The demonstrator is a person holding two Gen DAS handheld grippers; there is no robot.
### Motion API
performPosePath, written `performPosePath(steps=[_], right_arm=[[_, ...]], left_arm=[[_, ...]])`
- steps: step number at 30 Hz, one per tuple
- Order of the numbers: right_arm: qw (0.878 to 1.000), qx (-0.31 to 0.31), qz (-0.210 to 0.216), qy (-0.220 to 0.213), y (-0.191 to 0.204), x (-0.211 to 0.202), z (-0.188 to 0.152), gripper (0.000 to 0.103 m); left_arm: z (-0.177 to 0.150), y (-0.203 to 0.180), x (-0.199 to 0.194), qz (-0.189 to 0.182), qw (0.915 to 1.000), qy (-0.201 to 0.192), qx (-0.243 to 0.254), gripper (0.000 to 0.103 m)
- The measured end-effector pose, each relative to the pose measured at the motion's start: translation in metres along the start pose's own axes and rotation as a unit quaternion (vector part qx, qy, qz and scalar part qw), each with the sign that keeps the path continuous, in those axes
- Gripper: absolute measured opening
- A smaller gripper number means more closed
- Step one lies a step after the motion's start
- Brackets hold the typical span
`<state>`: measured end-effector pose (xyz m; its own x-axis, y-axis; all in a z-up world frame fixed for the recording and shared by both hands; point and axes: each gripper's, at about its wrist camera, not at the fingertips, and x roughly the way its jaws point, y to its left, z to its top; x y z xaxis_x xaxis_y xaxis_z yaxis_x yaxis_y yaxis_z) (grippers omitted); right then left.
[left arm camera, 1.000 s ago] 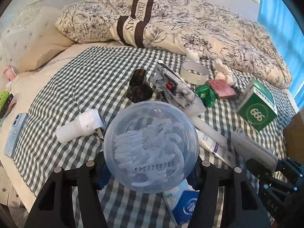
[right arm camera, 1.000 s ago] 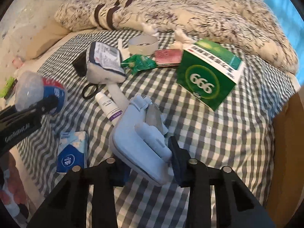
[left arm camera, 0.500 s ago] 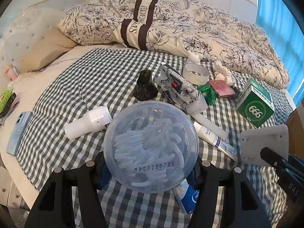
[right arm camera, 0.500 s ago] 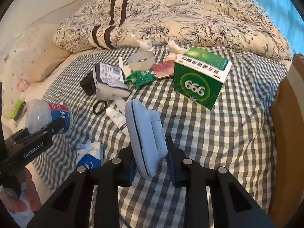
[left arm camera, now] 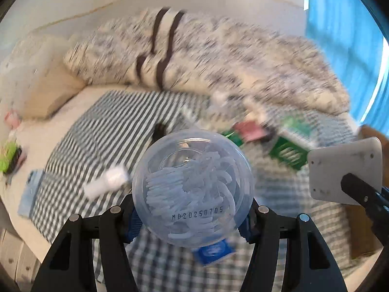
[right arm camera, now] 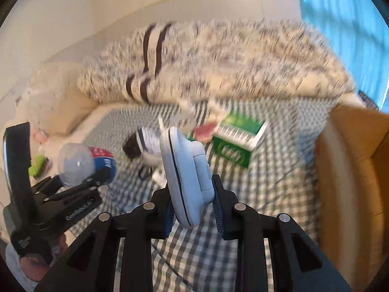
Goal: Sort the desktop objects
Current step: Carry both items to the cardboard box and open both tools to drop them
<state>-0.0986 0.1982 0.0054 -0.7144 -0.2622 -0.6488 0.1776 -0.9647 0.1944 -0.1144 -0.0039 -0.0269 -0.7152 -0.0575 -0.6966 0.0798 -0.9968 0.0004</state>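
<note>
Clamping a clear tub [left arm camera: 193, 189], the left gripper [left arm camera: 193, 215]; right gripper [right arm camera: 192, 204] grips a pale-blue case [right arm camera: 187, 175].

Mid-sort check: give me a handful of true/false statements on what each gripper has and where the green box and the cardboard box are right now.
1. The left gripper is shut on the clear round tub of white picks. True.
2. The right gripper is open and holds nothing. False: it is shut on the pale blue case, held on edge between the fingers.
3. The green box lies on the checked cloth. True.
4. The clear round tub rests on the cloth. False: it is lifted, clamped in the left gripper.
5. The cardboard box stands on the left side of the right wrist view. False: it is at the right edge.
</note>
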Motion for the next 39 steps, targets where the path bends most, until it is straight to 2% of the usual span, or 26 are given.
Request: performPosePath(steps=[4,8,10,13,17,23,25,27,28,30,31,32,33,39], right_arm=[[0.998,0.009,-0.036,-0.052,-0.037,-0.072,0.025,0.026],[0.992,0.027,-0.1,-0.067,-0.092,-0.125,0.028,0.026],[0.988,0.045,-0.136,-0.055,-0.125,-0.142,0.022,0.026],[0.982,0.066,-0.174,-0.021,-0.171,-0.147,0.008,0.026],[0.977,0.092,-0.192,0.019,-0.214,-0.131,-0.012,0.026],[0.974,0.117,-0.192,0.038,-0.238,-0.1,-0.032,0.026],[0.971,0.119,-0.201,0.042,-0.239,-0.096,-0.038,0.027],[0.968,0.121,-0.215,0.044,-0.24,-0.094,-0.041,0.027],[0.967,0.119,-0.221,0.041,-0.239,-0.095,-0.043,0.028],[0.965,0.113,-0.236,0.033,-0.238,-0.097,-0.042,0.036],[0.963,0.111,-0.244,0.03,-0.238,-0.1,-0.042,0.041],[0.962,0.109,-0.249,0.026,-0.238,-0.103,-0.042,0.052],[0.962,0.106,-0.252,0.02,-0.237,-0.105,-0.041,0.056],[0.963,0.097,-0.253,0.0,-0.224,-0.124,-0.032,0.056]], left_arm=[[0.037,-0.067,-0.058,-0.056,0.9955,-0.06,0.048,0.063],[0.057,-0.15,-0.096,-0.143,0.9828,-0.082,0.083,0.064],[0.056,-0.195,-0.106,-0.174,0.9754,-0.083,0.107,0.064],[0.046,-0.255,-0.104,-0.211,0.9657,-0.062,0.137,0.064],[0.027,-0.306,-0.089,-0.214,0.9624,-0.036,0.164,0.064],[0.005,-0.336,-0.059,-0.196,0.9628,0.003,0.187,0.064],[0.002,-0.34,-0.049,-0.189,0.9652,0.014,0.18,0.067],[-0.002,-0.341,-0.042,-0.188,0.9662,0.021,0.176,0.08],[-0.001,-0.339,-0.038,-0.191,0.966,0.024,0.173,0.083],[0.0,-0.335,-0.033,-0.189,0.9679,0.024,0.164,0.095],[0.001,-0.333,-0.033,-0.186,0.9692,0.022,0.16,0.097],[0.003,-0.332,-0.033,-0.185,0.9701,0.018,0.157,0.098],[0.004,-0.33,-0.034,-0.187,0.9702,0.016,0.154,0.098],[0.014,-0.318,-0.049,-0.175,0.9717,-0.002,0.159,0.101]])
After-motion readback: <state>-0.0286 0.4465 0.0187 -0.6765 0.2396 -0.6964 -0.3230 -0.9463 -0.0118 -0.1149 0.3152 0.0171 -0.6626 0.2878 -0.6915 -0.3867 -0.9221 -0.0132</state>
